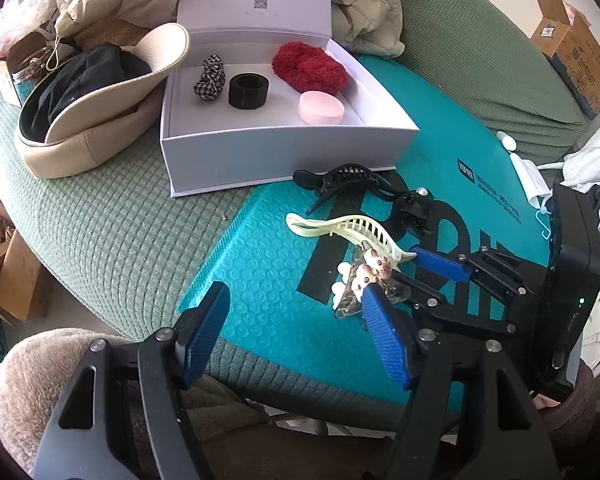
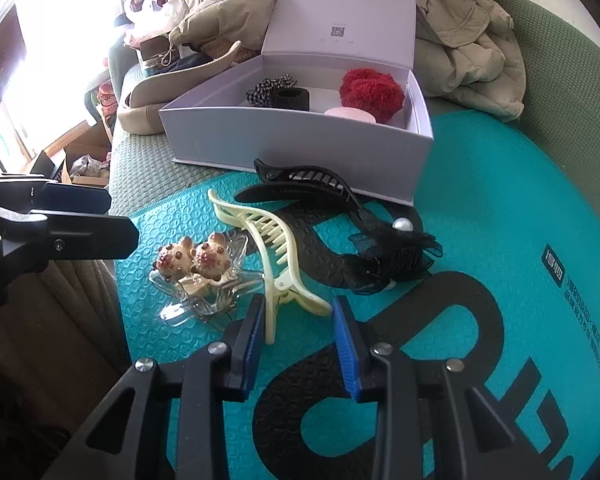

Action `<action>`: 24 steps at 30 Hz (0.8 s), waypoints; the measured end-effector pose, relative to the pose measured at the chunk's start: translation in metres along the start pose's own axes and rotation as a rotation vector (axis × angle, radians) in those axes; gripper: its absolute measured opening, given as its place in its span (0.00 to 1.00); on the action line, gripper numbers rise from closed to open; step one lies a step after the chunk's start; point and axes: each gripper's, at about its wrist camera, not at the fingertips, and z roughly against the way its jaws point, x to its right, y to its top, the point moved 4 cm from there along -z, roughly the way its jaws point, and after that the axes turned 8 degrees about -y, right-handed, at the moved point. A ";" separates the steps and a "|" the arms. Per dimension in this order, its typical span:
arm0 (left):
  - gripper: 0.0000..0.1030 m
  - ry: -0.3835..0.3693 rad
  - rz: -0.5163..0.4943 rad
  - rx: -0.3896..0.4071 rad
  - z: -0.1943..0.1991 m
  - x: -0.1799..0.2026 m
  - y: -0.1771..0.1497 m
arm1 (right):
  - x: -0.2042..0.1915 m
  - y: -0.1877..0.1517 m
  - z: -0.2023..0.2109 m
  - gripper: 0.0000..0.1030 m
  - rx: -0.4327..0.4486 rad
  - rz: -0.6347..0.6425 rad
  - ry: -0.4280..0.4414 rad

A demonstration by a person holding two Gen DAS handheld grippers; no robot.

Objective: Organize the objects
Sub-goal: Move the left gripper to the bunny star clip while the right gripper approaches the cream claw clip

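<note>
A cream claw clip [image 2: 260,232] lies on a teal bubble mailer [image 2: 480,200]. My right gripper [image 2: 298,316] stands around the clip's handle end, and its pads [image 2: 342,332] touch the two spread handles. Just left of it lies a clear clip with two bear figures [image 2: 196,260]. Behind are a black claw clip [image 2: 308,184] and a black bow clip with a pearl [image 2: 392,256]. My left gripper [image 1: 296,292] hovers open over the mailer near the bear clip [image 1: 370,276], holding nothing. The open white box [image 1: 284,148] holds scrunchies, a black band and a pink case.
A cream hat with dark cloth [image 1: 100,112] leans on the box's left side. Beige jackets [image 1: 364,12] pile up behind it on the green cover [image 1: 112,220]. A cardboard box [image 1: 572,56] stands far right. A plush sleeve [image 1: 40,380] is at lower left.
</note>
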 end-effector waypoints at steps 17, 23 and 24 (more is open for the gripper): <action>0.65 -0.065 -0.023 -0.071 -0.027 0.022 -0.006 | 0.029 -0.028 0.016 0.32 -0.048 -0.038 -0.079; 0.65 -0.084 -0.051 -0.109 -0.042 0.034 -0.008 | 0.040 -0.046 0.025 0.32 -0.089 -0.026 -0.094; 0.65 -0.088 -0.053 -0.116 -0.045 0.035 -0.008 | 0.043 -0.048 0.026 0.32 -0.092 -0.035 -0.088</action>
